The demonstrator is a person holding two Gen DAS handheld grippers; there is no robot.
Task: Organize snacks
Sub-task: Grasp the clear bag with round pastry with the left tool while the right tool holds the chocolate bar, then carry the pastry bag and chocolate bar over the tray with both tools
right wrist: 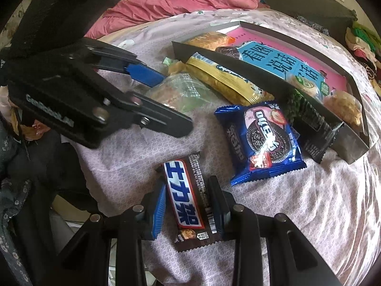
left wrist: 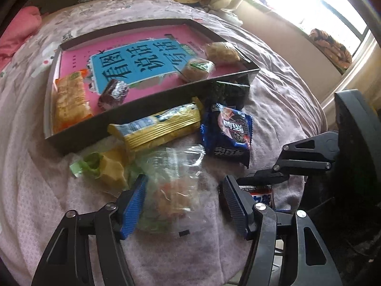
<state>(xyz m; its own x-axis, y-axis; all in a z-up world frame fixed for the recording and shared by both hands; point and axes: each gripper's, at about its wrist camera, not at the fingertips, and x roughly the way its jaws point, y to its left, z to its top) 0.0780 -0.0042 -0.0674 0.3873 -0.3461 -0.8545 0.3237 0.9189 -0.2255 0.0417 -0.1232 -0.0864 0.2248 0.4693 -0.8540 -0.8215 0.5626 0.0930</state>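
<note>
A dark shallow tray (left wrist: 147, 101) with a pink and blue book in its bottom holds several wrapped snacks. In front of it lie a yellow wafer pack (left wrist: 157, 127), a blue Oreo pack (left wrist: 228, 131), a yellow-green candy (left wrist: 104, 166) and a clear bag of snacks (left wrist: 171, 188). My left gripper (left wrist: 183, 202) is open, its blue pads on either side of the clear bag. My right gripper (right wrist: 188, 205) has its pads against both sides of a brown Snickers bar (right wrist: 188, 200) lying on the blanket. The tray (right wrist: 269, 81) and Oreo pack (right wrist: 259, 140) lie beyond it.
Everything lies on a pink-lilac blanket (left wrist: 273, 100) on a bed. A dark green snack pack (right wrist: 307, 124) lies against the tray's near corner. A pink quilt (right wrist: 181, 0) is at the bed's far side. A bright window (left wrist: 321, 7) is on the right.
</note>
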